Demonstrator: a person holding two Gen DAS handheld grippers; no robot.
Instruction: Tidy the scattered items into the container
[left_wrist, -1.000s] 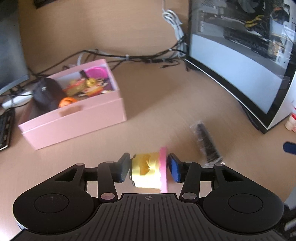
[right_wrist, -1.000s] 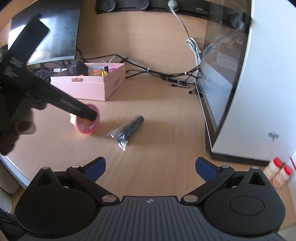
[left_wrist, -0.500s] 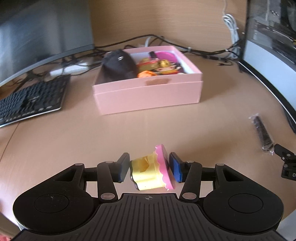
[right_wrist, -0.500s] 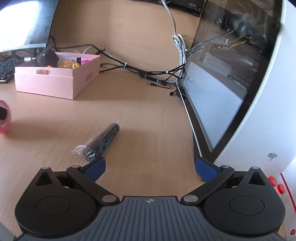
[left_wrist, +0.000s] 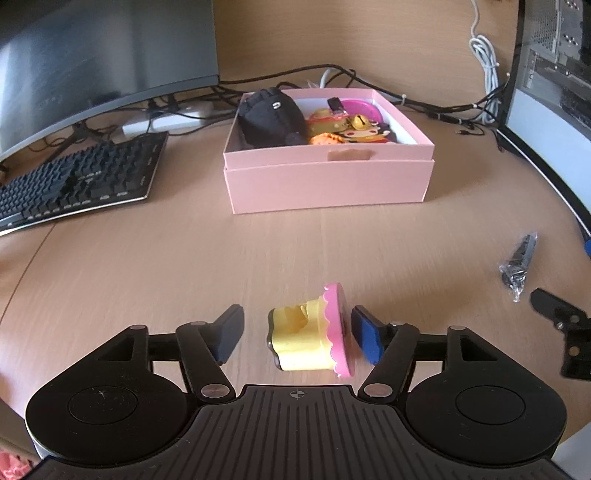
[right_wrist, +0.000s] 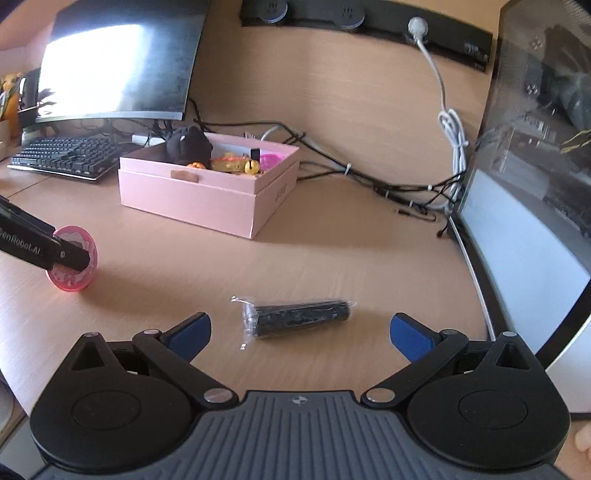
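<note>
The left gripper (left_wrist: 297, 332) has its fingers spread wide around the yellow-and-pink cupcake toy (left_wrist: 310, 334), lying on the worktop (left_wrist: 184, 258) before the pink box (left_wrist: 328, 177). The right gripper (right_wrist: 300, 332), fingers wide, brackets the black wrapped roll (right_wrist: 299, 317).

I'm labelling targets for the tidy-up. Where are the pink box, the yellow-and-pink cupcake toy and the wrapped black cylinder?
pink box (left_wrist: 328, 186): left wrist view, front wall.
cupcake toy (left_wrist: 301, 341): left wrist view, yellow body.
wrapped black cylinder (right_wrist: 301, 316): right wrist view, middle of its side.
</note>
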